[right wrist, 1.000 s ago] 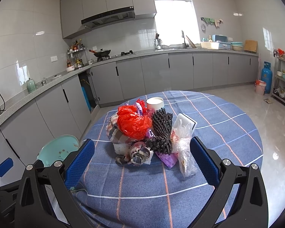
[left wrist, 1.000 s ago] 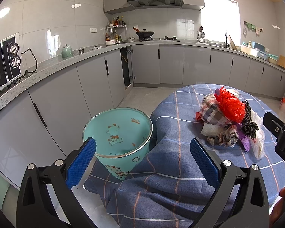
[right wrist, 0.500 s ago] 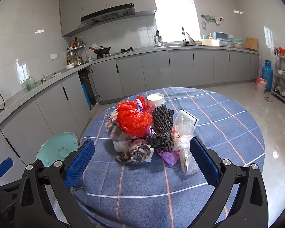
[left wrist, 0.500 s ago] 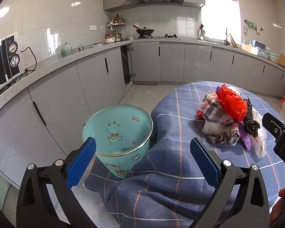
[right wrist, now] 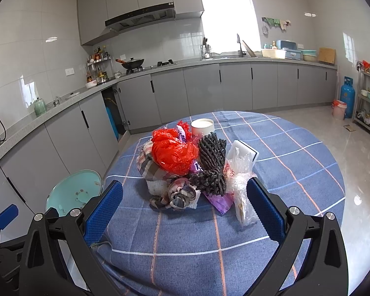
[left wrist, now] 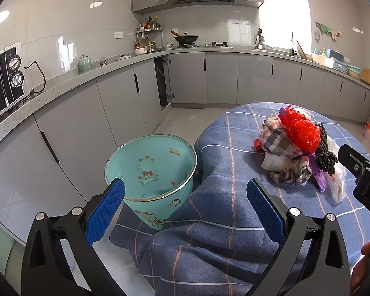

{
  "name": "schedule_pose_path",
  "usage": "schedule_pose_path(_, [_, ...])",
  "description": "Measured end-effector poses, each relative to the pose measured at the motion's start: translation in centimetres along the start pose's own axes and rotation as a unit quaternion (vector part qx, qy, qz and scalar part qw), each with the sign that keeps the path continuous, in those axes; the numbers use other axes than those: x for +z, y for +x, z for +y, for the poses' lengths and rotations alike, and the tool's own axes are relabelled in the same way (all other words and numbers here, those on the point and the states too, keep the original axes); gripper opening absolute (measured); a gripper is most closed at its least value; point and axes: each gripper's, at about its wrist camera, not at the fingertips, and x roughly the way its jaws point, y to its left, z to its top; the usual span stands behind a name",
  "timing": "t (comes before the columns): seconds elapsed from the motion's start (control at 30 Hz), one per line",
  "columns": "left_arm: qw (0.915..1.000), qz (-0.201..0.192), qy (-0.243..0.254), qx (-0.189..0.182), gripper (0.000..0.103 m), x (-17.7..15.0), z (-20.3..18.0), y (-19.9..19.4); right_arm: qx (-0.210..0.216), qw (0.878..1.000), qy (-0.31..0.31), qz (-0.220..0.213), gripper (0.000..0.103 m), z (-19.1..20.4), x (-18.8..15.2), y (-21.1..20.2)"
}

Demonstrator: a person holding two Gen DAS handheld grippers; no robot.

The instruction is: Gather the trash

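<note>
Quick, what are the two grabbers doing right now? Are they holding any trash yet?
Left hand-held gripper: open, holding nothing, aimed between the teal bin and the table.
Right hand-held gripper: open, holding nothing, facing the trash pile.

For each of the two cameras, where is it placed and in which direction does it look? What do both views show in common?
Left wrist: sits on the left tool, above the table's edge, facing the teal bin and the kitchen counter; its own open blue-padded fingers, the right tool's tip and a bit of a hand show.
Right wrist: sits on the right tool, facing the trash pile on the blue checked tablecloth; its open fingers and the left tool's tip show.
Shared: bin, trash pile, tablecloth, stove with wok.
</note>
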Motion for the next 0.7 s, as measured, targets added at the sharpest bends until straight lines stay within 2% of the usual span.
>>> schedule_pose_path(0.4, [0.9999, 0.016, 0.004, -0.003, 0.097, -0.3, -0.2, 0.8, -0.006, 1.0, 0.007, -0.001, 0.099, -0.8, -0.1, 0.4])
schedule_pose_path(0.57, [0.9996, 0.026, 0.004, -0.006, 0.097, -0.4, -0.2, 1.5, -0.011, 1.0, 0.007, -0.015, 0.099, -1.7, 0.1, 0.5])
schedule_pose_path(0.7, [0.9989, 0.034, 0.002, -0.033, 0.097, -0.4, -0.2, 2.5, -0.032, 0.999, 0.007, -0.03, 0.099, -3.1, 0.3, 0.8])
